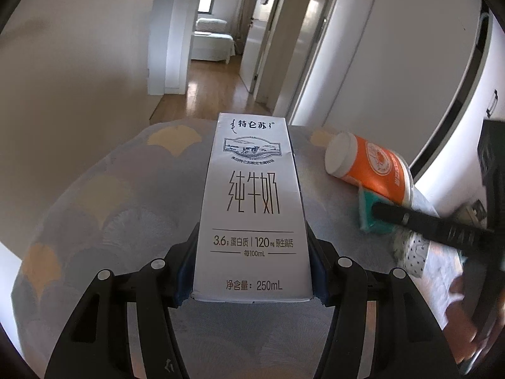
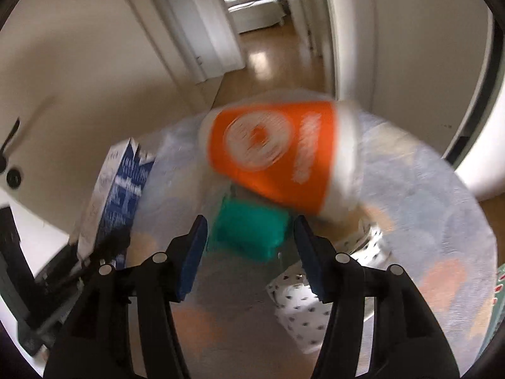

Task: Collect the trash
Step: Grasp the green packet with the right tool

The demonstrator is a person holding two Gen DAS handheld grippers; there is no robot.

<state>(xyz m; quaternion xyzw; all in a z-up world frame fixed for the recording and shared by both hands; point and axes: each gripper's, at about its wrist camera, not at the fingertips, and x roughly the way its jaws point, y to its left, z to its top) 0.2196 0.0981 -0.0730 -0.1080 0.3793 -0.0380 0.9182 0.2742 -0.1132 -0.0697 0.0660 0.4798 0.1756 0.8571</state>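
Observation:
My left gripper (image 1: pixel 252 268) is shut on a white milk carton (image 1: pixel 252 202), which it holds upright above the round table (image 1: pixel 126 189). The carton (image 2: pixel 116 186) also shows at the left of the blurred right wrist view. An orange paper cup (image 2: pixel 274 154) with a white rim lies on its side on the table, and a teal packet (image 2: pixel 249 233) lies just in front of it. My right gripper (image 2: pixel 249 252) is open, the teal packet lying between its tips with a gap on each side. From the left wrist view, one right finger (image 1: pixel 410 221) reaches over the teal packet (image 1: pixel 367 211), beside the cup (image 1: pixel 375 167).
The table (image 2: pixel 426 221) wears a cloth with a fan pattern. White paper with dark dots (image 2: pixel 300 306) lies near the right gripper. A person's hand (image 1: pixel 457 300) shows at the right edge. Behind the table a wood-floored hallway (image 1: pixel 214 82) runs past doors.

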